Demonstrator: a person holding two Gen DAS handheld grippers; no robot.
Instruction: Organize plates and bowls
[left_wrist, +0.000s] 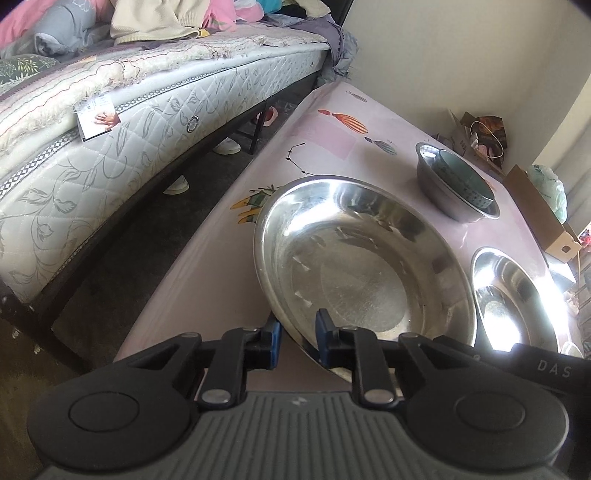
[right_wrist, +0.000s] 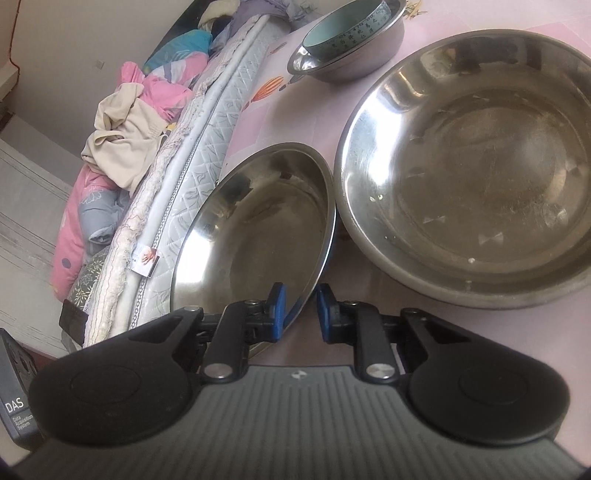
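Your left gripper (left_wrist: 298, 334) is clamped on the near rim of a steel basin (left_wrist: 354, 258), which sits tilted on the pink table (left_wrist: 332, 122). Your right gripper (right_wrist: 301, 312) likewise pinches the near rim of a steel basin (right_wrist: 255, 229), which stands just beside a wider basin (right_wrist: 476, 177). Further back, a teal ceramic bowl (right_wrist: 347, 26) already sits nested inside a small steel bowl (right_wrist: 354, 55). I judge you are at the grasping step. The next move probably calls for lifting one basin level and lowering it into the other, with a firm pinch, since thin rims can slip.
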